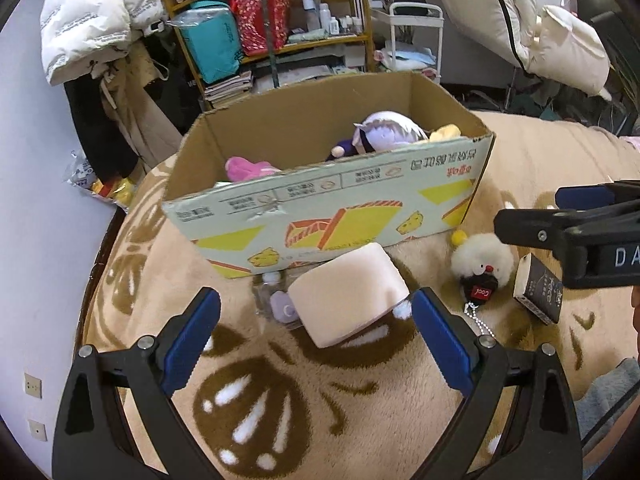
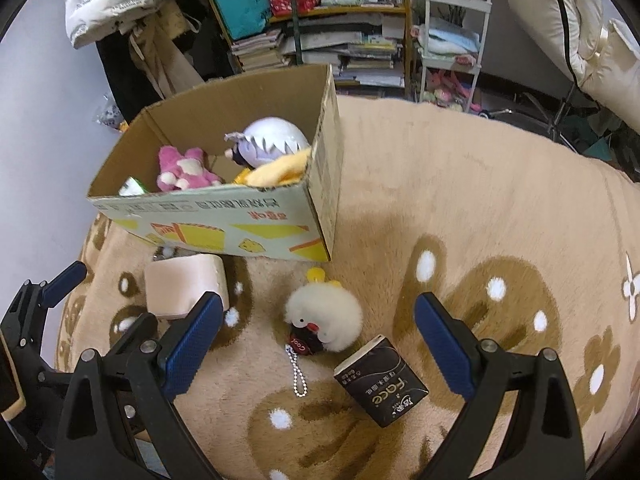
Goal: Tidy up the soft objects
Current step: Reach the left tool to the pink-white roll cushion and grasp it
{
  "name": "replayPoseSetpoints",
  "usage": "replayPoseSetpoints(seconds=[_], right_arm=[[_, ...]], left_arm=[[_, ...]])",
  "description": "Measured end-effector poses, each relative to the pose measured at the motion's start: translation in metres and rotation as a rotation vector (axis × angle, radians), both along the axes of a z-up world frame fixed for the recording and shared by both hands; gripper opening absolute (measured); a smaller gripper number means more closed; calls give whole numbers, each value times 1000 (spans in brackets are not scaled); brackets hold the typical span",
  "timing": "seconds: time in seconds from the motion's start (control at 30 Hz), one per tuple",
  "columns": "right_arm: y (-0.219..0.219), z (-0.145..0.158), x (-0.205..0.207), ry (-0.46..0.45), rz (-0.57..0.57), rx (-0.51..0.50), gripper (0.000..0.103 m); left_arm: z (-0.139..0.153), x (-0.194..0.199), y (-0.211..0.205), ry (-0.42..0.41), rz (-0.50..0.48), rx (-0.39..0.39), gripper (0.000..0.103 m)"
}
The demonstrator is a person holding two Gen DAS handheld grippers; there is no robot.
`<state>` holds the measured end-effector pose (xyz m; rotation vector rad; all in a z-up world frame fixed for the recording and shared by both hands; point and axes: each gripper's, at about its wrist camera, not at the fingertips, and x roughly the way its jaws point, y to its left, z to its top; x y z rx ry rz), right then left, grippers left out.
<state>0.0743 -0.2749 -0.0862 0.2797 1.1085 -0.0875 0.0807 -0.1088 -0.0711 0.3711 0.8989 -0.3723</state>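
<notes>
The pink sponge block (image 1: 347,294) lay on the carpet (image 1: 360,408), just in front of the cardboard box (image 1: 328,200). It was straight ahead of the left gripper (image 1: 316,336), whose jaws stood wide and empty. The right gripper (image 2: 318,344), also wide, faced the fluffy toy (image 2: 324,314). A clear object behind the block was hard to identify.
</notes>
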Motion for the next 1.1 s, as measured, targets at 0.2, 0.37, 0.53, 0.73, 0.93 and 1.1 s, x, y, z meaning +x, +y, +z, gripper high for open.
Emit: replayPoseSetpoints(seconds=[0.2,0.37,0.53,0.73,0.93,1.1], right_arm=[[0,-13,8,44,2,7,101],[-2,-25,14,78,-5,20,101],[-5,-39,19,130,-11,67,101],[-3,-54,25,173,-10,58,95],[0,-65,31,213,10,63,86],[1,-73,34,246,15,74,75]], left_arm=[[-13,4,-12,10,-31,14,95],[-28,7,-21,27,-50,42,95],[-39,9,-26,35,-56,64,95],[-53,14,-26,64,-47,81,95],[-60,22,-23,97,-26,68,95],[-67,25,-21,103,-28,70,90]])
